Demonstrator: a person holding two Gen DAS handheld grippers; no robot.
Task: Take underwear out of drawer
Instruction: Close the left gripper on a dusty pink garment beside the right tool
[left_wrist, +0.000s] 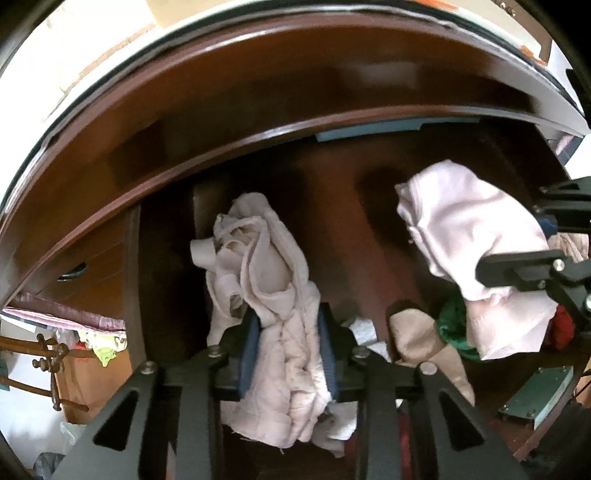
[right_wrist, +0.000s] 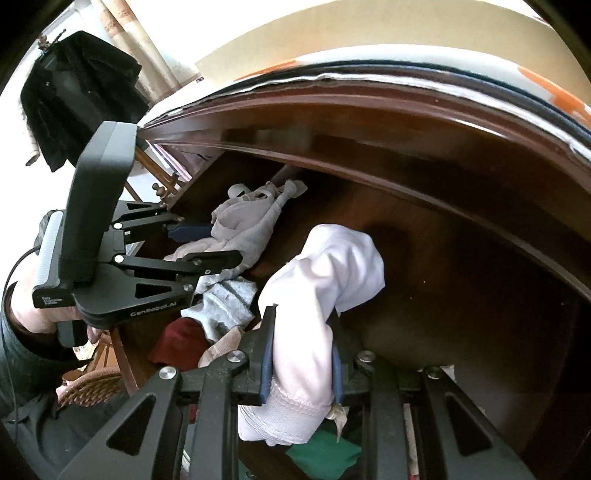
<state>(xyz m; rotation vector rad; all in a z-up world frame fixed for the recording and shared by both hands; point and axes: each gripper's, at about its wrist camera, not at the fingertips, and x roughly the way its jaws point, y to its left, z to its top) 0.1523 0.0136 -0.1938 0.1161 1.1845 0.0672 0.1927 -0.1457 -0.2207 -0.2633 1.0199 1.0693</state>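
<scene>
Okay, both grippers are pinching cloth inside the dark wooden drawer (left_wrist: 369, 229). The left gripper (left_wrist: 290, 354) is clamping a crumpled beige underwear piece (left_wrist: 258, 266), soft and creased. The right gripper (right_wrist: 301, 354) is squeezing a smooth pale pink underwear piece (right_wrist: 332, 273) with a stitched waistband. My advice: lift straight up and slowly, so the dangling folds are clearing the drawer's front edge without snagging the red cloth (right_wrist: 181, 339) and green cloth (right_wrist: 325, 454) below.

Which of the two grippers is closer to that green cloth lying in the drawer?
Right. The right gripper, shut on pale pink underwear, hangs just above the green cloth; the left gripper grips beige underwear off to one side.
</scene>
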